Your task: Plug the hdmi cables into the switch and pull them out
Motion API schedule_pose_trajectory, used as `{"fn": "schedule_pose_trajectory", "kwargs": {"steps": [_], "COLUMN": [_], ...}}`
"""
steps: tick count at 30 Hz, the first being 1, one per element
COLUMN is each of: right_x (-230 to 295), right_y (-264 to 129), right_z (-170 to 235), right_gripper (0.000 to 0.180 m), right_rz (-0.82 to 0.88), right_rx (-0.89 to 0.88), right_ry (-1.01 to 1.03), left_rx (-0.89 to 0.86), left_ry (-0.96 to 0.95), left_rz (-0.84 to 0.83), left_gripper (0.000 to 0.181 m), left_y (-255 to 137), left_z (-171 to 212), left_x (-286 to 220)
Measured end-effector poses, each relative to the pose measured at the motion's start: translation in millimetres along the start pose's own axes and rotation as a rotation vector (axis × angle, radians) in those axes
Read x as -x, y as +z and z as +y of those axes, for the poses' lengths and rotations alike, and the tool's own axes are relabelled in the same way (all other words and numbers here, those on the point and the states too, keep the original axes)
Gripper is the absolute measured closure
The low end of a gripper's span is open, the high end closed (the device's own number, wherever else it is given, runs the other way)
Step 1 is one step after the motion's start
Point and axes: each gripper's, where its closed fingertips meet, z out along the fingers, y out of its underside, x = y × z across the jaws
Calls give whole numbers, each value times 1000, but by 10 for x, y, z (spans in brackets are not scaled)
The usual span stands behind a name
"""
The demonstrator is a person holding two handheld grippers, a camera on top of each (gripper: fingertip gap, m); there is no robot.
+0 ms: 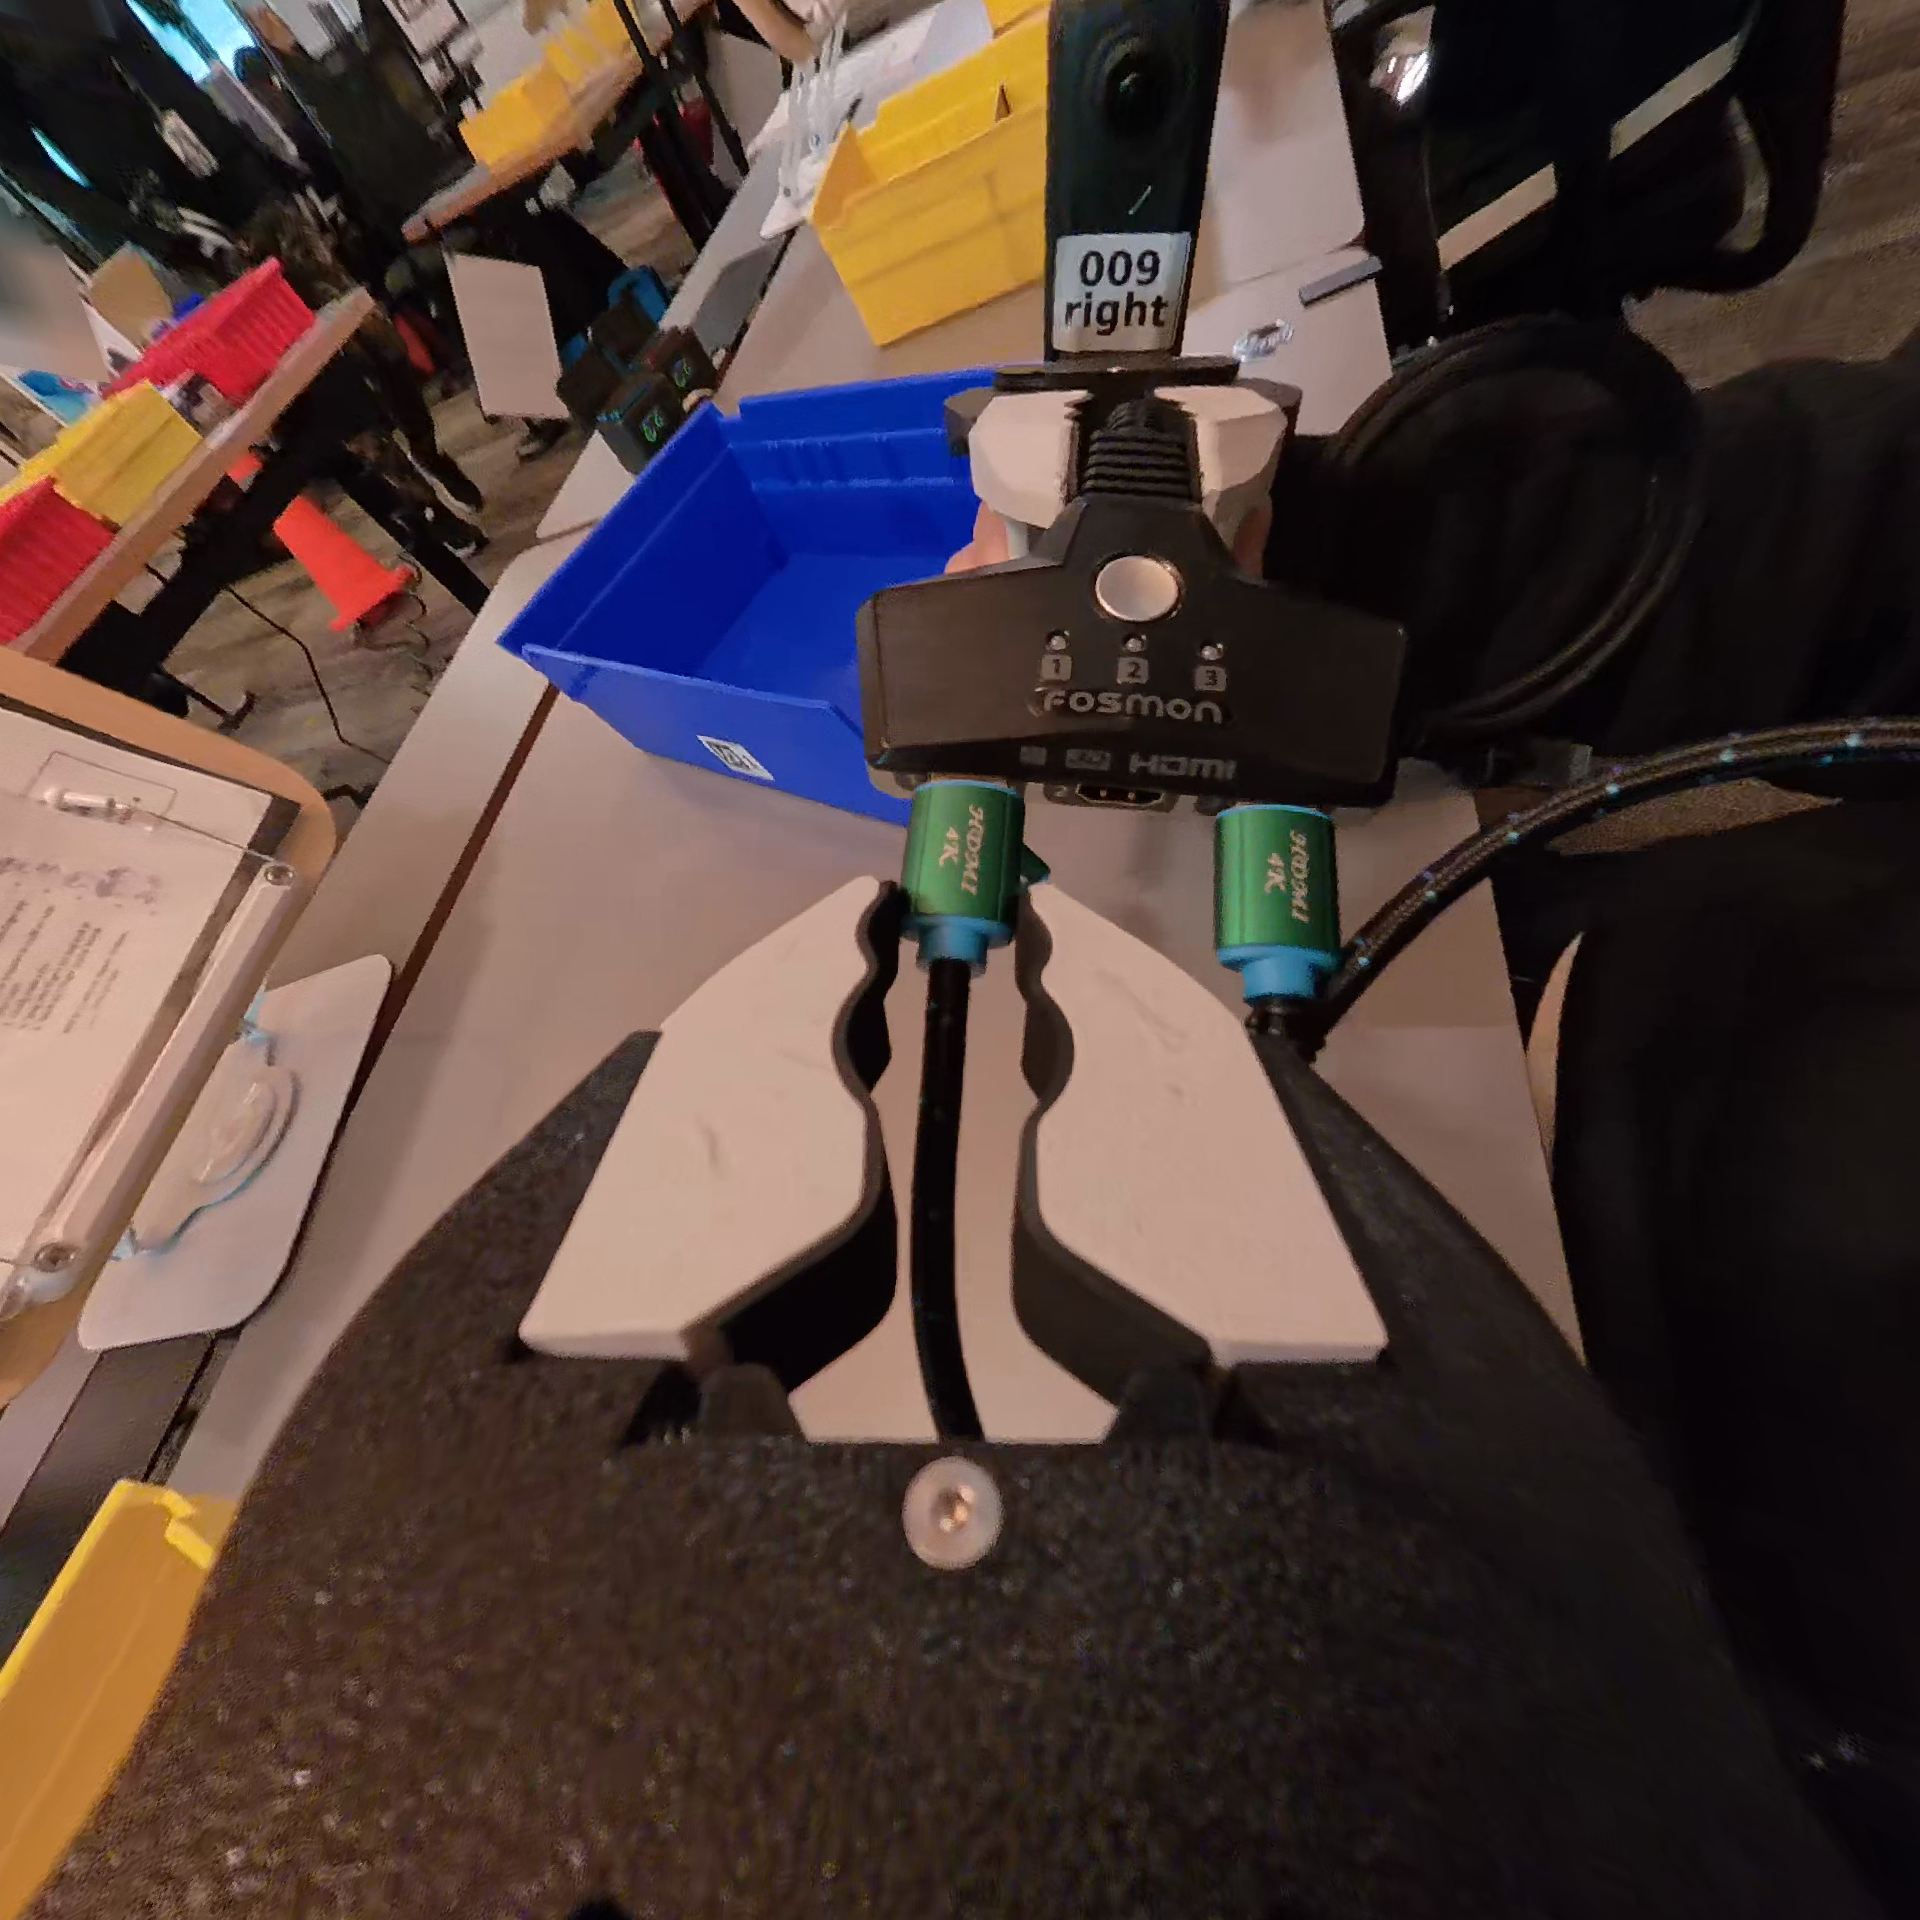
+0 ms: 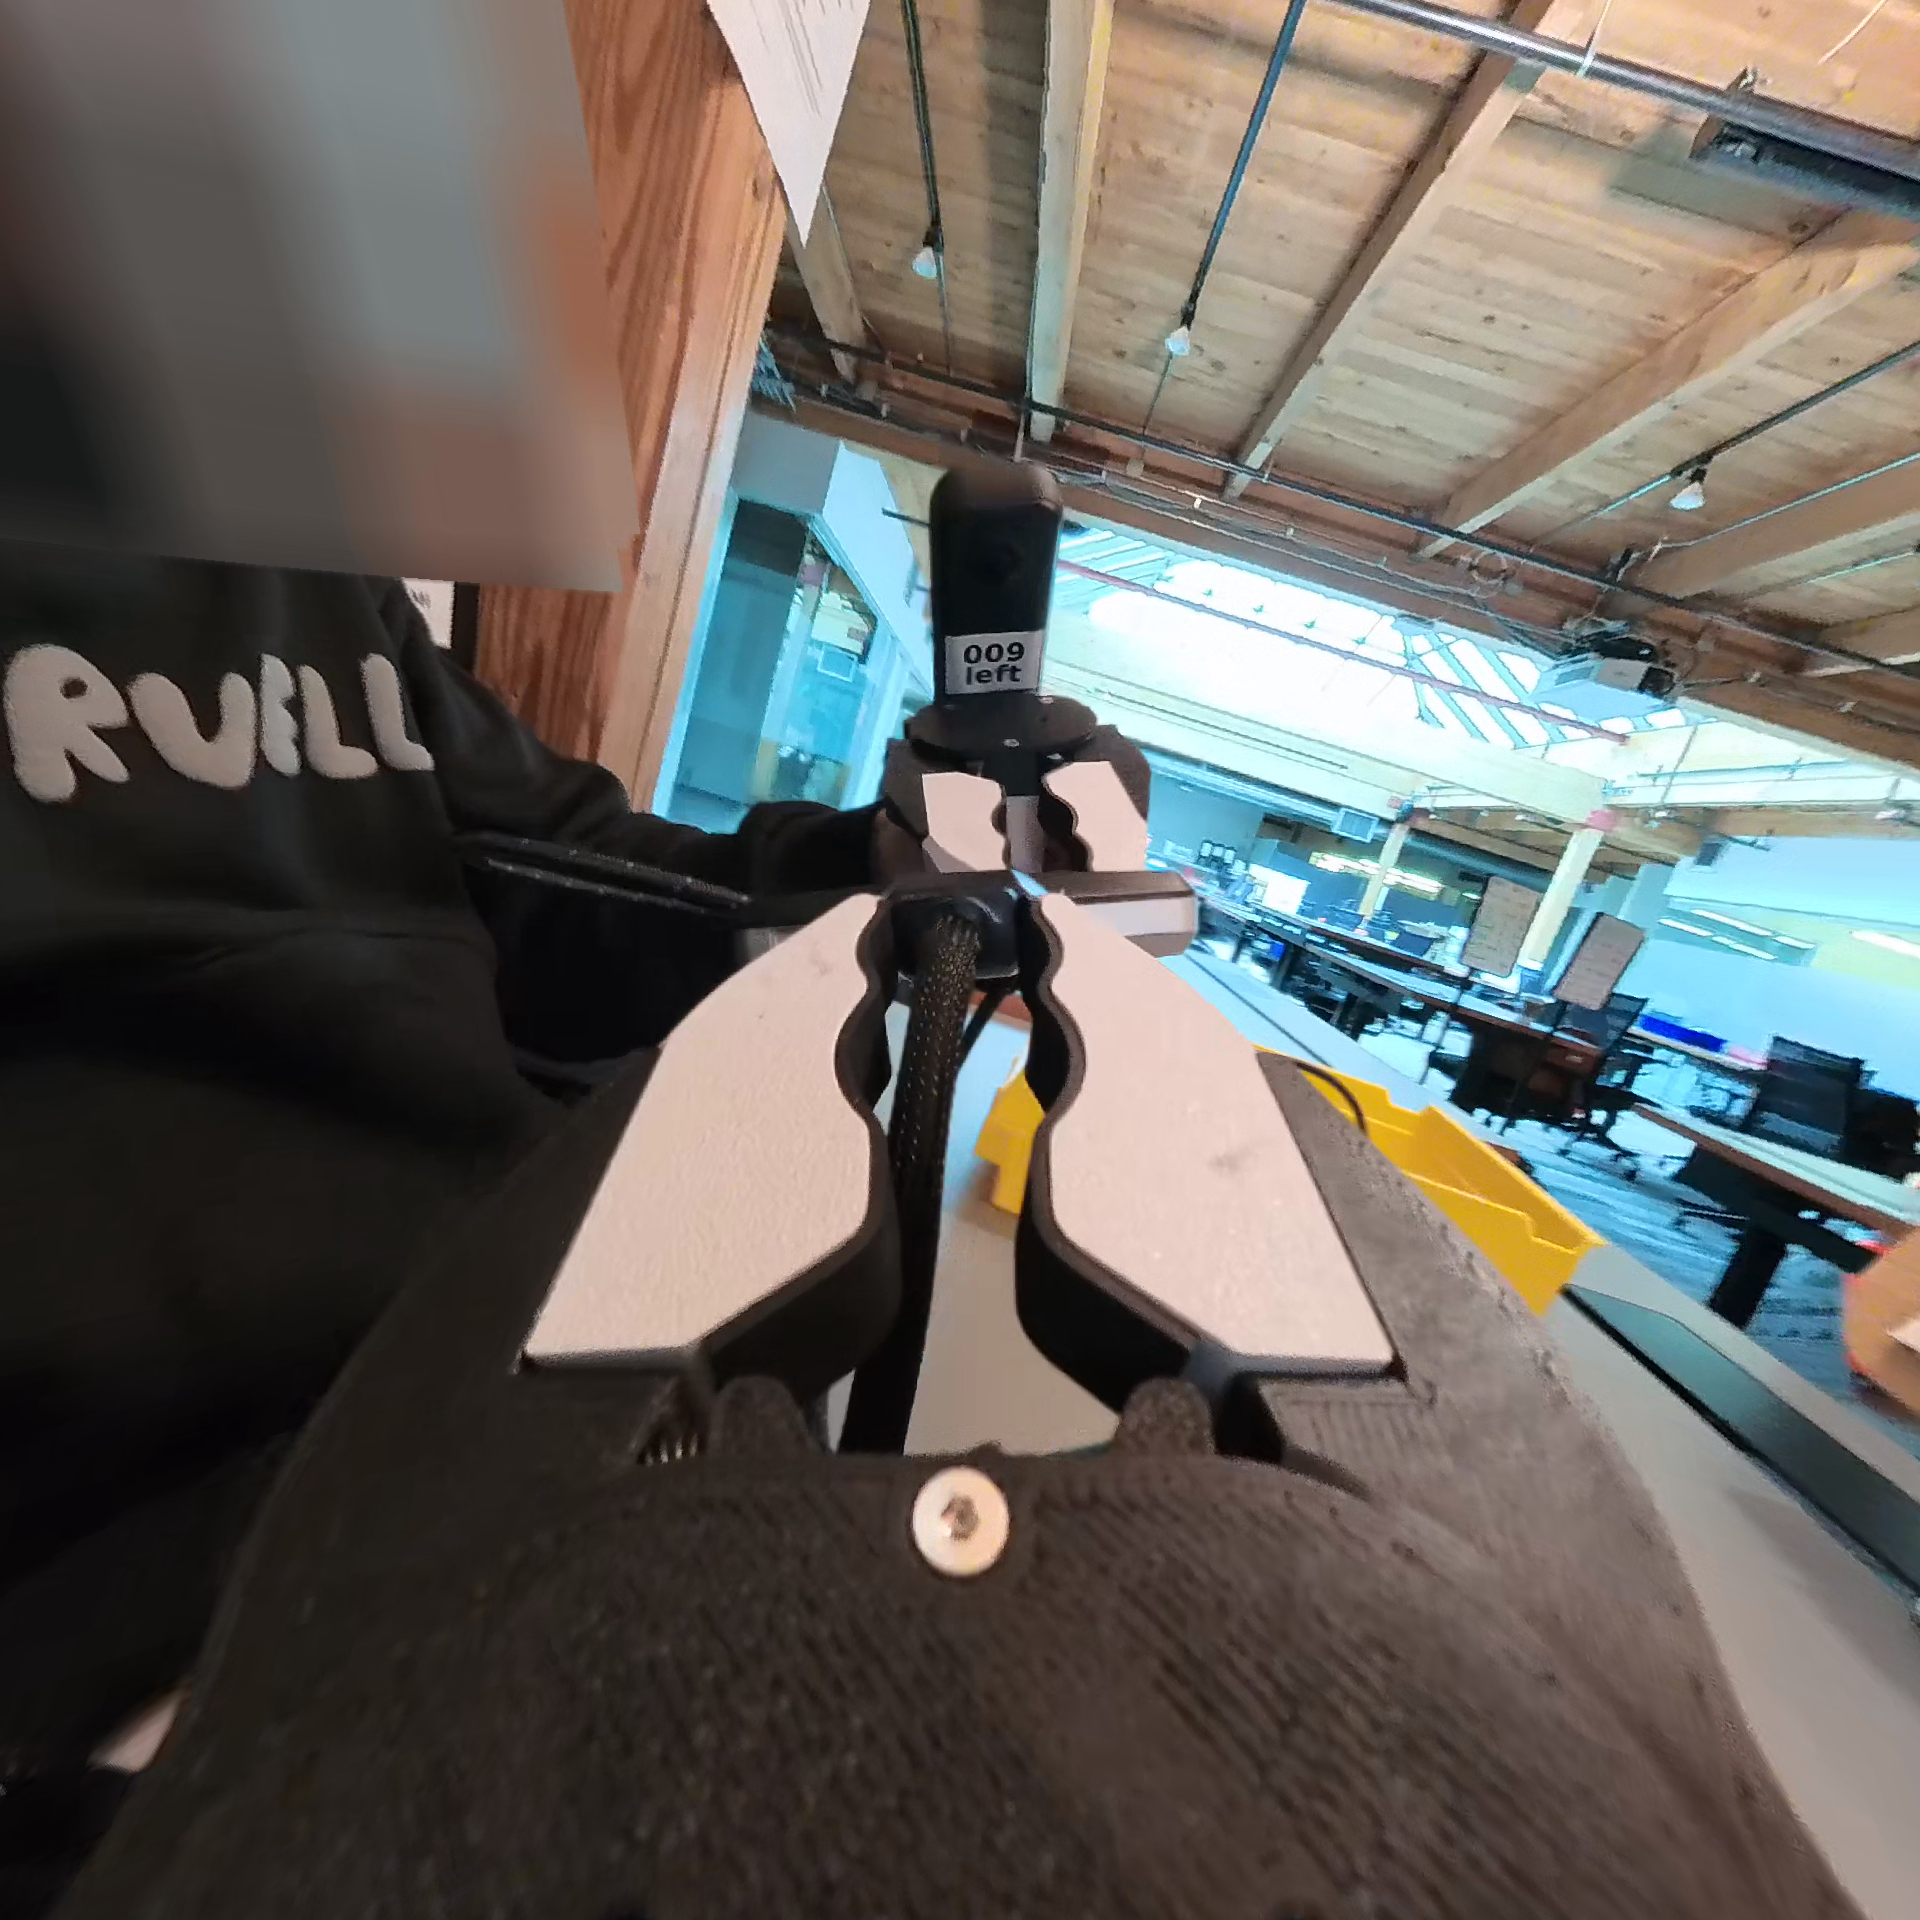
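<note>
1. Jaws of the left gripper (image 1: 958, 914) stand a little apart, one on each side of the green metal-sleeved HDMI plug with a blue collar (image 1: 958, 868). They flank its rear end and black cable (image 1: 943, 1143); whether the pads actually press on it I cannot tell.
2. Jaws of the right gripper (image 2: 951, 920) are closed on the ribbed black strain relief of the flat black plastic HDMI switch with a round silver button (image 1: 1132, 675). They hold it in the air over the grey table (image 1: 644, 935), port side facing the left gripper.
3. The flanked plug sits in the switch's left port. A second green plug (image 1: 1273, 894) sits in the right port, its braided black cable (image 1: 1558, 821) arching off to the right. The middle port (image 1: 1127, 798) is open.
4. Handling, as I judge it: the switch is light and rigid, but held only by its flexible neck, so it may swing under a pull. The metal sleeves look smooth and could slip. The better hold is square across the sleeve, just ahead of the blue collar, not on the soft cable.
5. A straight pull along the plug's axis looks safest, since twisting could strain the port.
6. Beyond the switch an open blue plastic bin (image 1: 727, 603) rests on the table, and yellow bins (image 1: 935, 197) stand farther back.
</note>
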Motion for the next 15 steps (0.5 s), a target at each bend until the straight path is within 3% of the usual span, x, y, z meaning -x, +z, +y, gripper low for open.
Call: {"fn": "schedule_pose_trajectory", "kwargs": {"steps": [2, 4, 9, 15], "right_x": [-14, -6, -173, -825], "right_y": [22, 55, -29, -388], "right_z": [-15, -85, -427, -1096], "right_gripper": [157, 157, 157, 157], "right_rz": [14, 24, 175, 509], "right_rx": [32, 58, 173, 360], "right_ry": [-49, -101, -219, -436], "left_rx": [-51, -152, -394, -331], "left_ry": [-9, -29, -154, -236], "left_rz": [-11, -68, -309, -284], "left_gripper": [159, 145, 151, 152], "left_y": [-22, -148, -814, -868], "left_z": [-41, -156, -221, 233], "left_x": [39, 140, 549, 497]}}
